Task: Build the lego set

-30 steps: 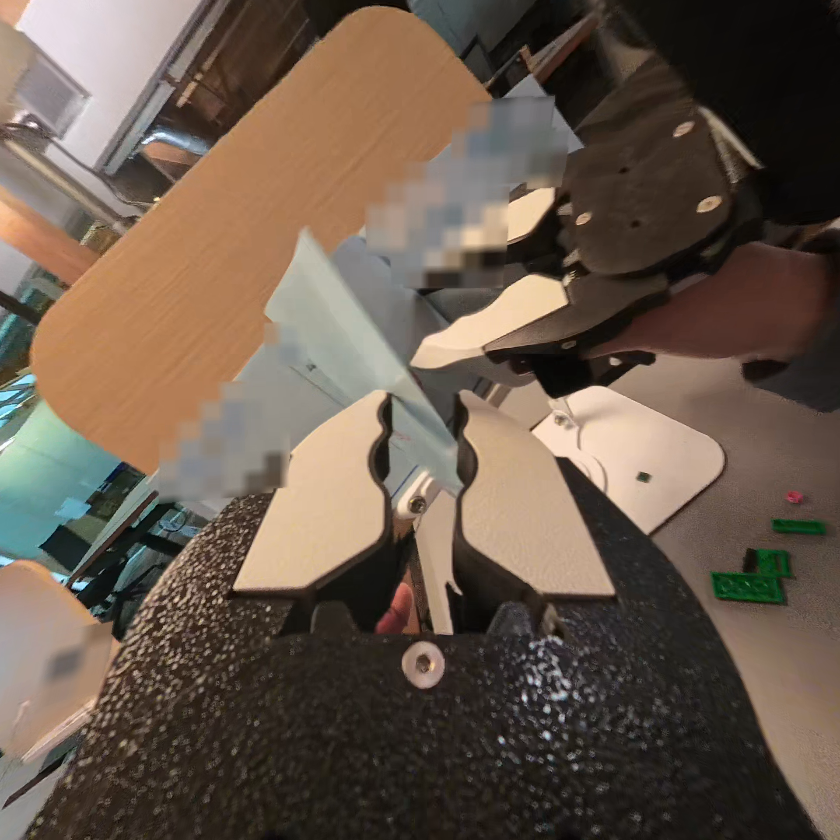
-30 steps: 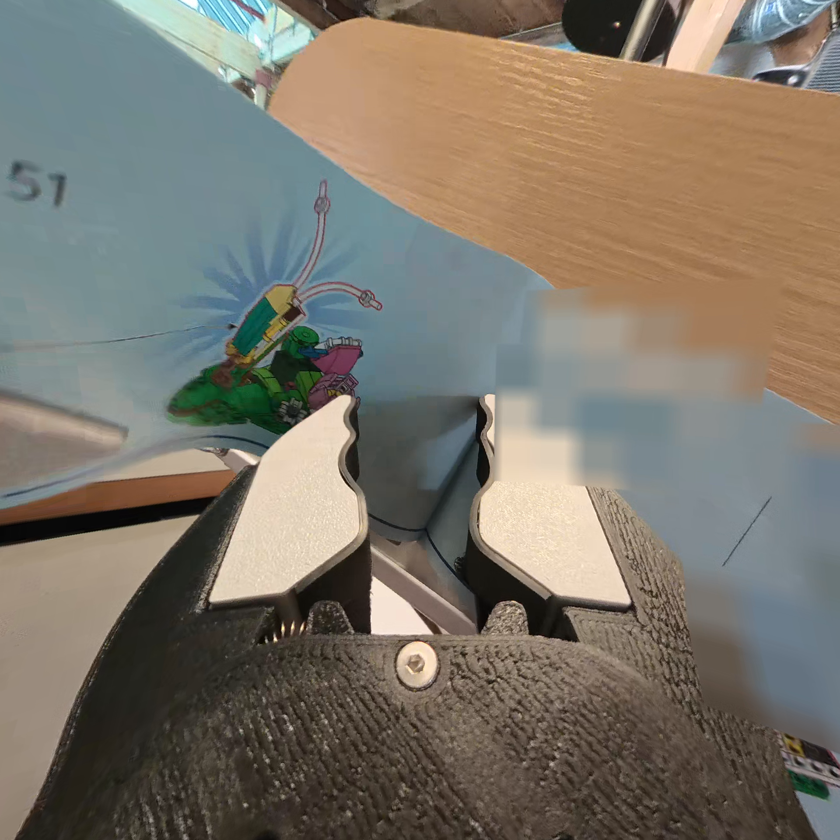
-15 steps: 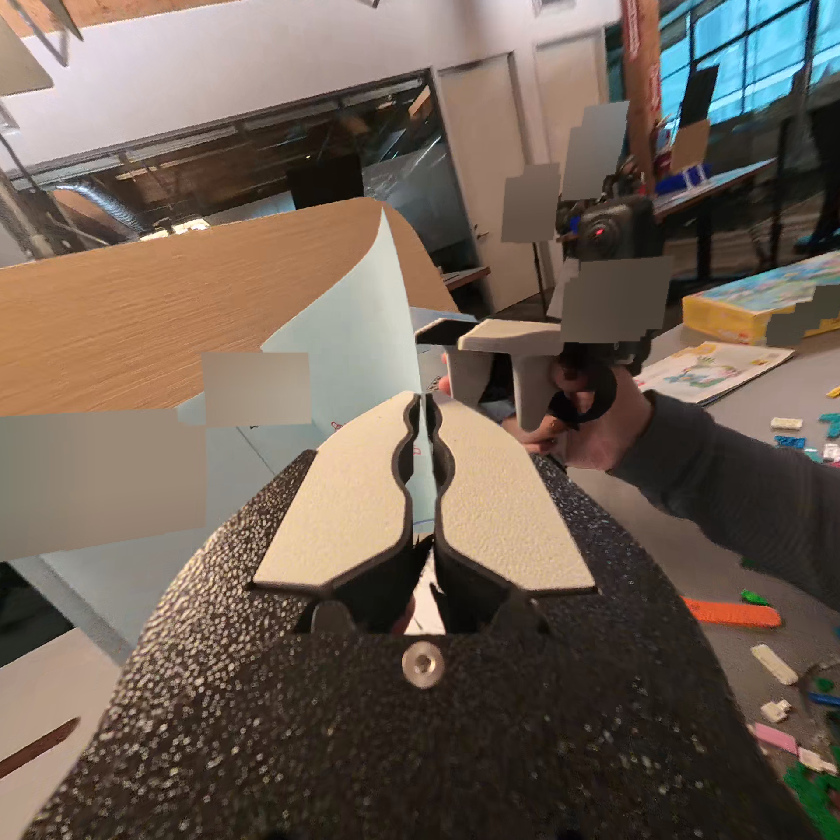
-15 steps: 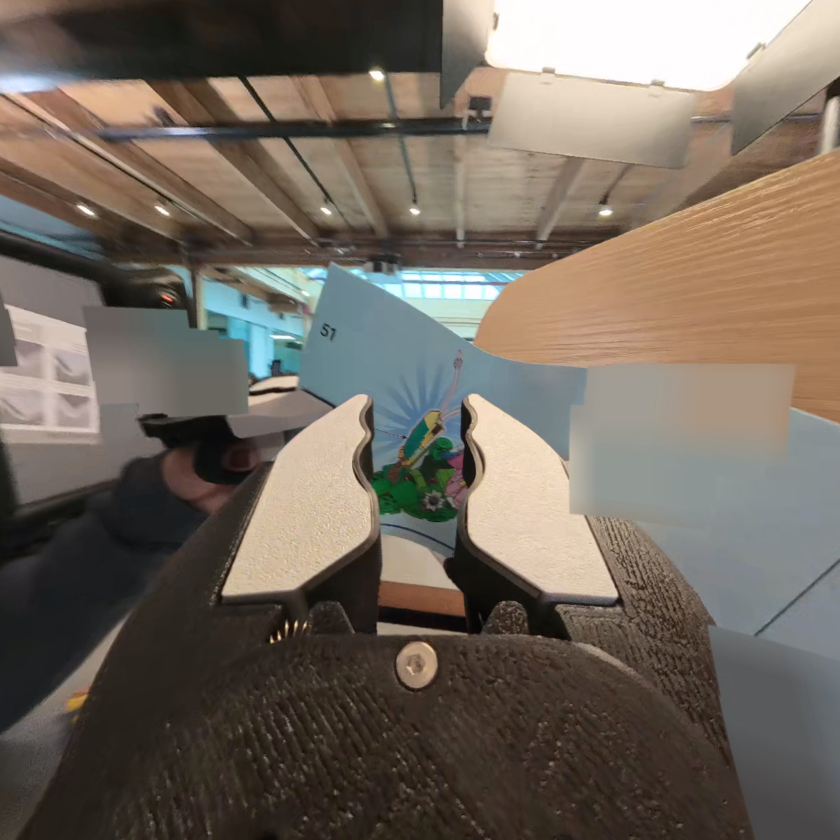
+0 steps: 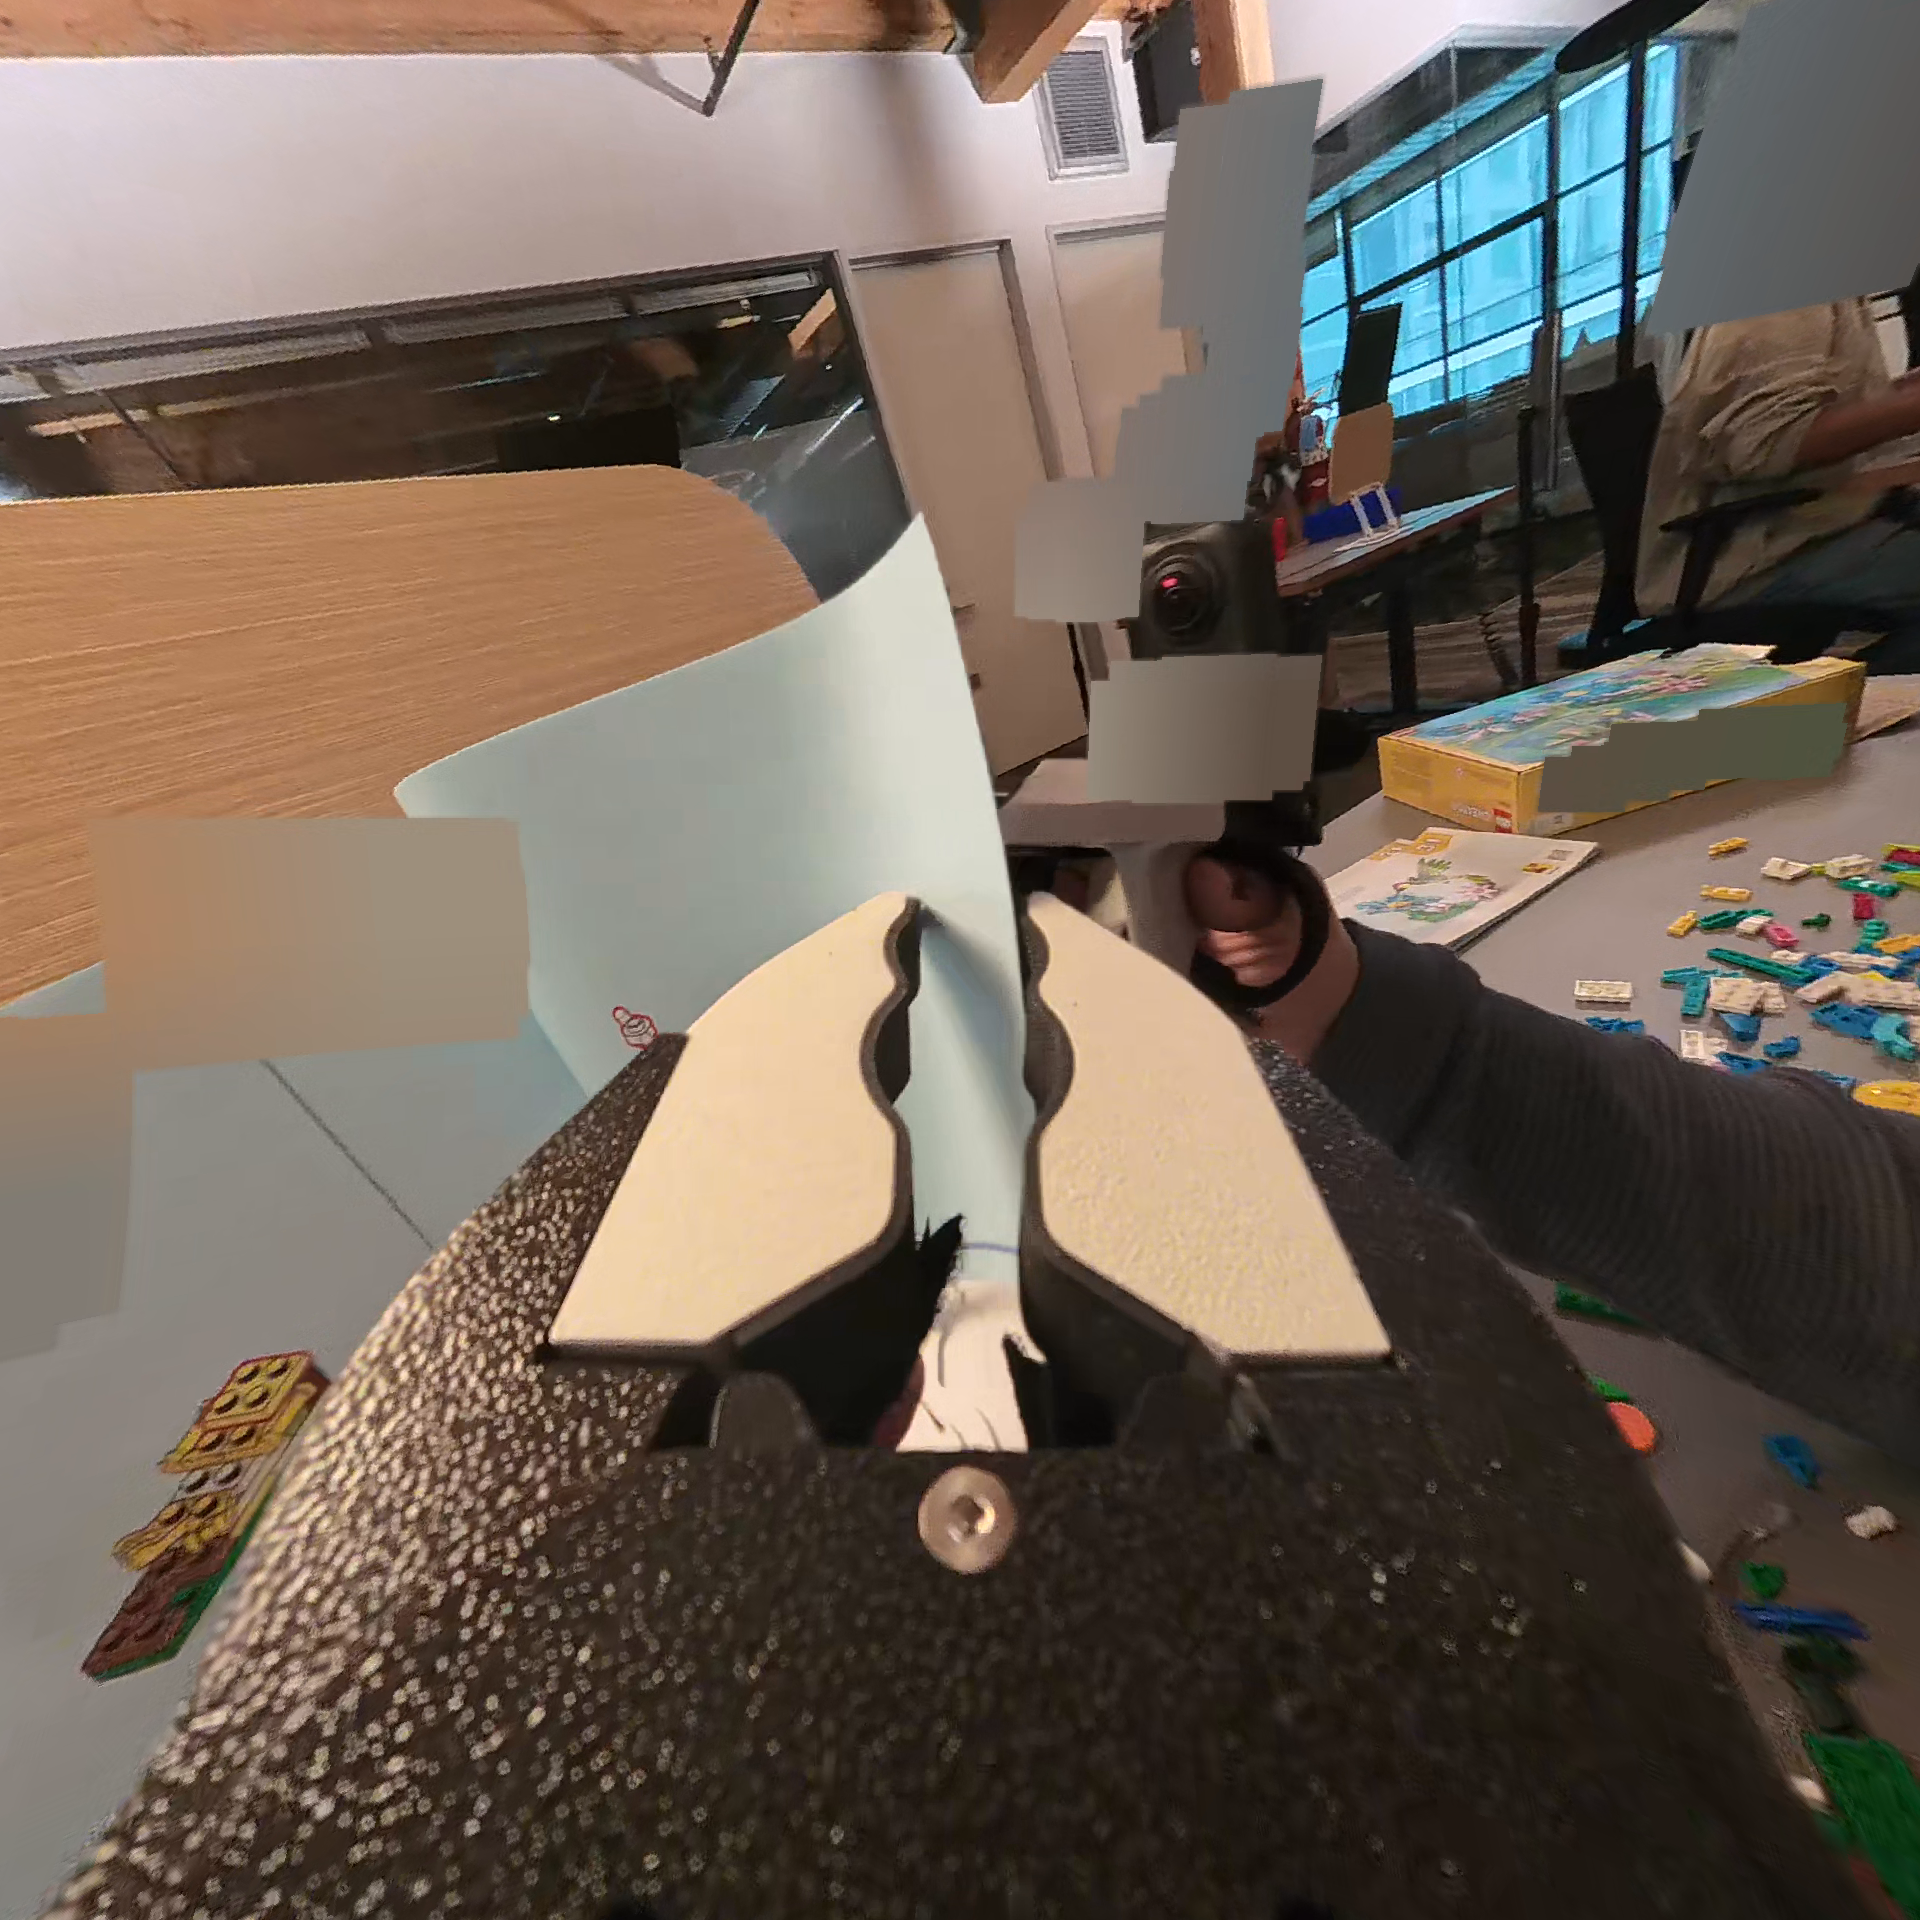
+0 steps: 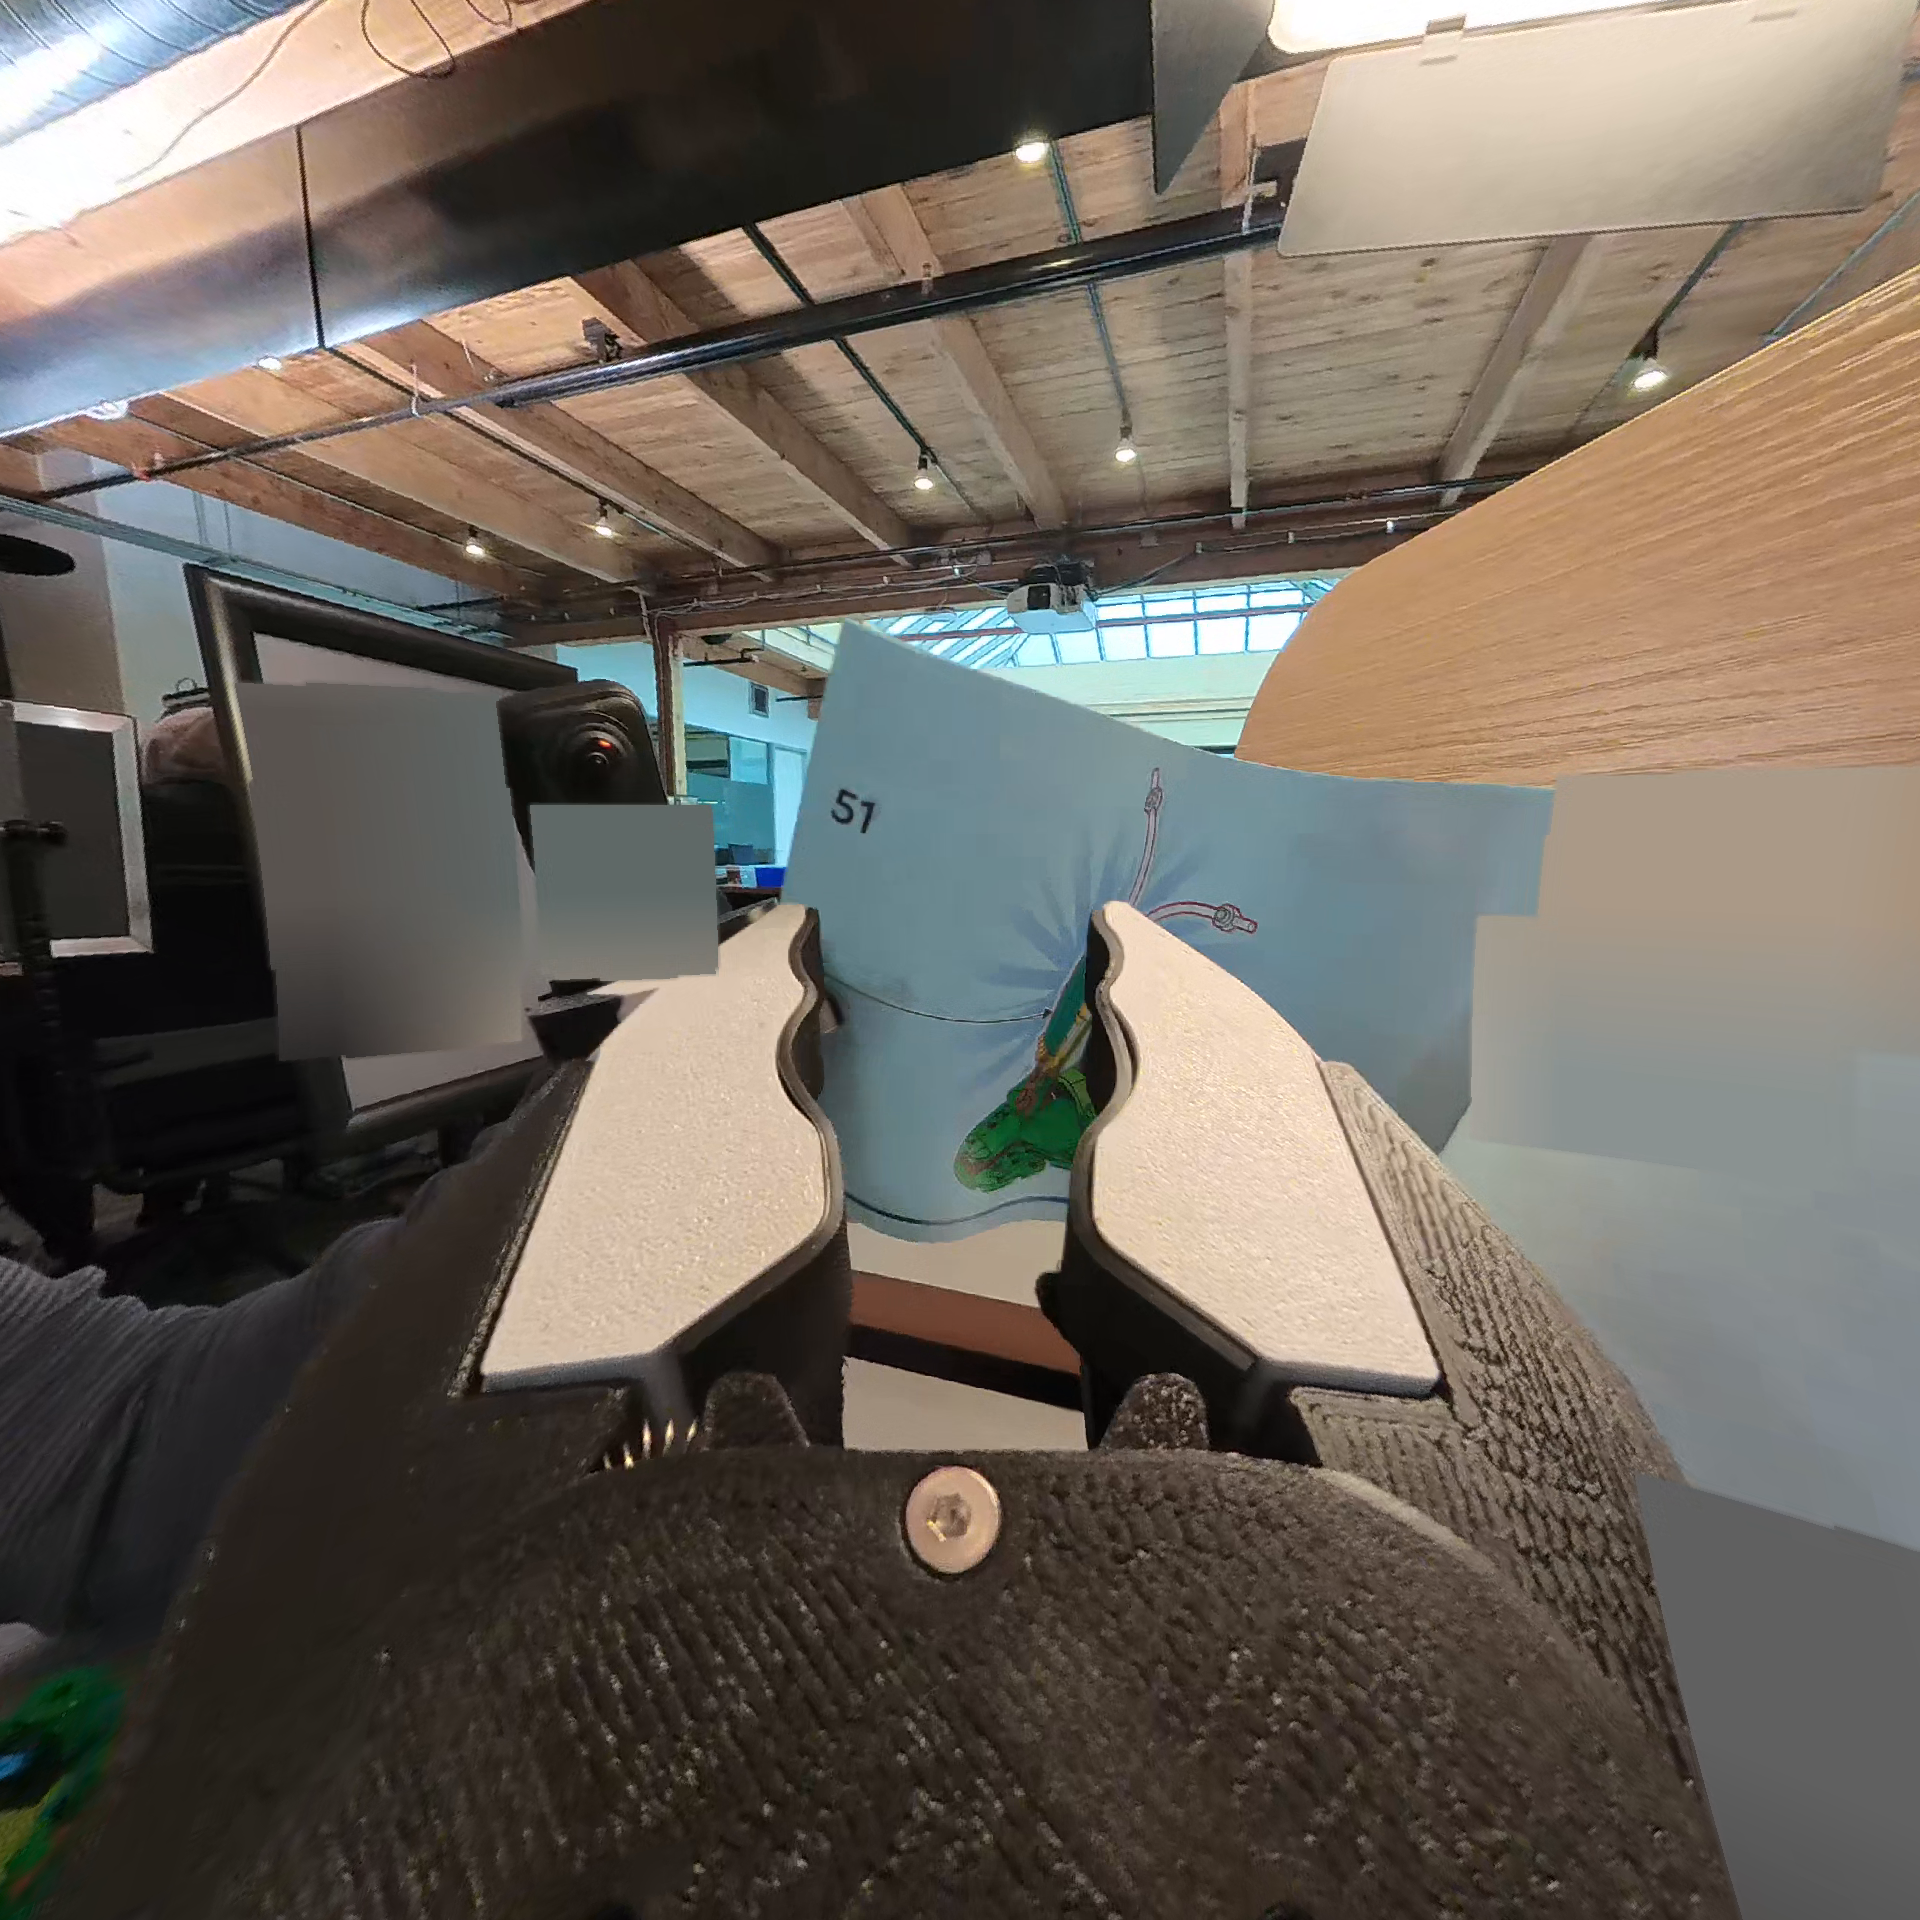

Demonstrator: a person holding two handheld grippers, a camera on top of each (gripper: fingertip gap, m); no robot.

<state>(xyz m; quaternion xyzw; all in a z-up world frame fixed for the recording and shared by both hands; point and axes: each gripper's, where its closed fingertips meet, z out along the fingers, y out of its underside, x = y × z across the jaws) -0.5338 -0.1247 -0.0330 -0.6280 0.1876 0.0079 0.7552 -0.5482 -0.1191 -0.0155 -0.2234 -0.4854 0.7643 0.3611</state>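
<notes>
A light blue instruction booklet page (image 5: 748, 831) stands curled upright against a wooden board (image 5: 312, 644). My left gripper (image 5: 971, 914) is slightly open, and the page's edge runs loosely between its fingers, against the right one. My right gripper (image 6: 956, 925) is open and empty, a little in front of the same page (image 6: 987, 852), which bears a printed model picture. In the left wrist view its body and the hand on it (image 5: 1247, 914) show just behind the page. Loose lego pieces (image 5: 1766, 977) lie scattered on the grey table (image 5: 1538, 997) to the right.
A yellow lego box (image 5: 1621, 727) and a second booklet (image 5: 1455, 883) lie at the table's far right. Green pieces (image 5: 1860, 1787) and an orange piece (image 5: 1631, 1429) lie near the right front. A person (image 5: 1766, 436) sits at the back right. The wooden board (image 6: 1610, 623) fills the right of the right wrist view. My left and right fingertips are right by each other.
My left gripper closed on the page's edge, then its jaws parted again. My right gripper has drawn back from the page and its jaws have opened a little wider.
</notes>
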